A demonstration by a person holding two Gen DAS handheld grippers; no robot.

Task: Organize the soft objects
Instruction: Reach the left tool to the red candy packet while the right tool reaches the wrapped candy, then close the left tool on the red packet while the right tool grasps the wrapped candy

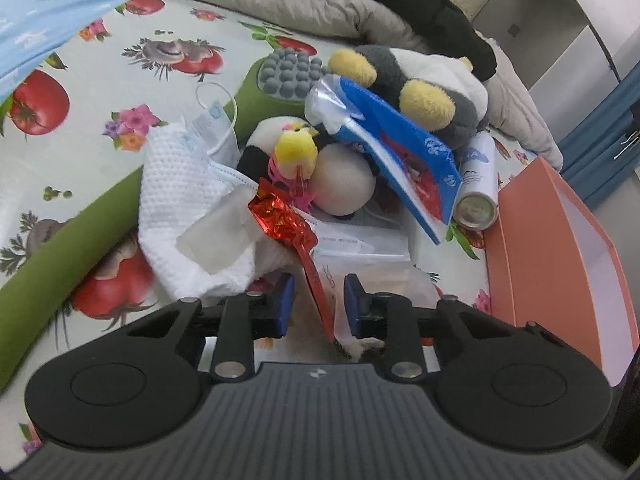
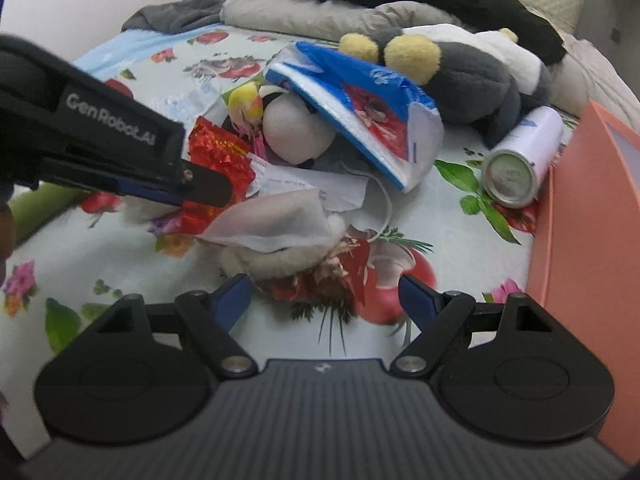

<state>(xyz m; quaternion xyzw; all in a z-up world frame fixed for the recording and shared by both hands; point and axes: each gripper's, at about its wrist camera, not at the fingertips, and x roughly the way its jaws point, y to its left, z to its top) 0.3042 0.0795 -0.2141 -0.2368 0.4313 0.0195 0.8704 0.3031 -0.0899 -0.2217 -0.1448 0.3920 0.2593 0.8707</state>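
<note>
With the pile unsorted, the left gripper (image 1: 319, 304) has its jaws narrowed around, not visibly pinching, the red foil (image 1: 282, 218); the right gripper (image 2: 325, 294) hovers released, so next comes clamping and lifting.

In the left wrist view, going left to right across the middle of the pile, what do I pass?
Green foam roller → white waffle cloth → red foil wrapper → blue snack bag → spray can → orange box.
</note>
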